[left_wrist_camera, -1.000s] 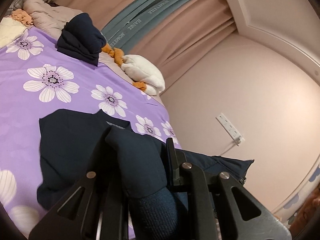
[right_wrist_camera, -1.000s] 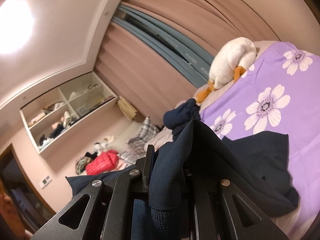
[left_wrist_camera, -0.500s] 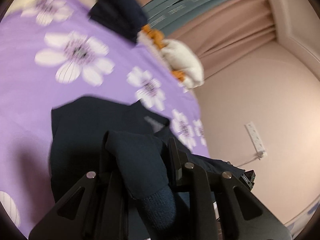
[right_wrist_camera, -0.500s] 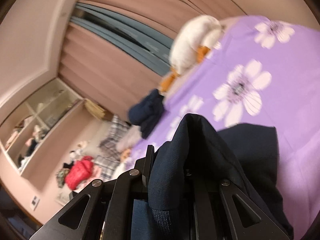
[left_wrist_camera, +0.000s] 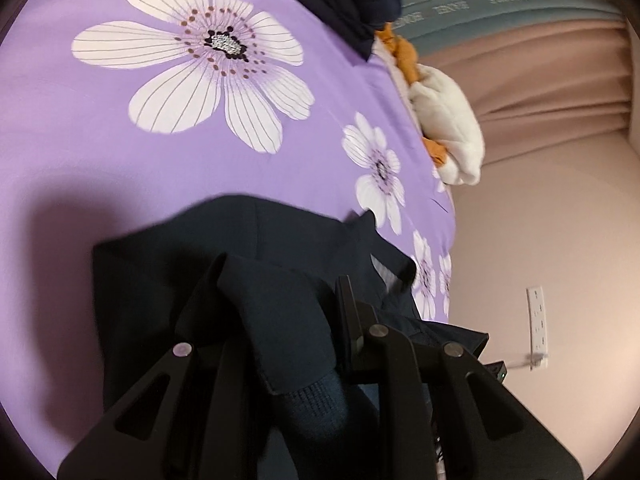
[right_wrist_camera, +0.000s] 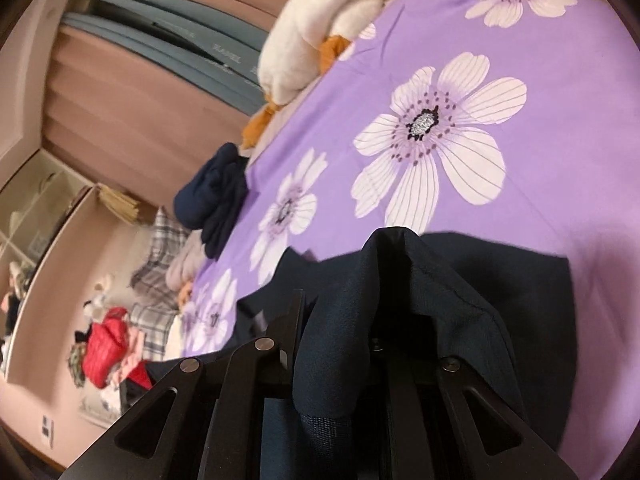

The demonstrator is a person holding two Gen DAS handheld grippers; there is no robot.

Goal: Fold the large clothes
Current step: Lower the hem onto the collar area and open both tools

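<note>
Garment: your dark navy garment point(left_wrist_camera: 256, 240) lies partly spread on the bed point(left_wrist_camera: 100, 152), over the purple flowered cover, with its near edge lifted up into both tools.
Left tool: your left tool point(left_wrist_camera: 280, 300) is clamped on a bunched fold of the navy cloth; a ribbed cuff or hem hangs down between its fingers.
Right tool: your right tool point(right_wrist_camera: 340, 312) is also clamped on a fold of the same garment point(right_wrist_camera: 500, 300), the cloth peaking up over its tips.
Step in hand: you look to be carrying the gripped edge forward and down over the part already lying flat, so this reads as the middle of 1 fold, not its end.
Progress: early to midway, by my judgement; the garment shows only a rough doubled shape and no tidy rectangle yet.
Next move: lay both held corners onto the flat layer, keep the 2 tools level with each other so the edge lands straight, then part the fingers and draw back without dragging the cloth.
Risk: the thick bunch in each tool may cling or pull the top layer askew on release.
Nearby: another dark bundle of clothing point(right_wrist_camera: 212, 200) and a white plush toy point(right_wrist_camera: 316, 36) sit at the far edge of the bed, well apart from your work.
</note>
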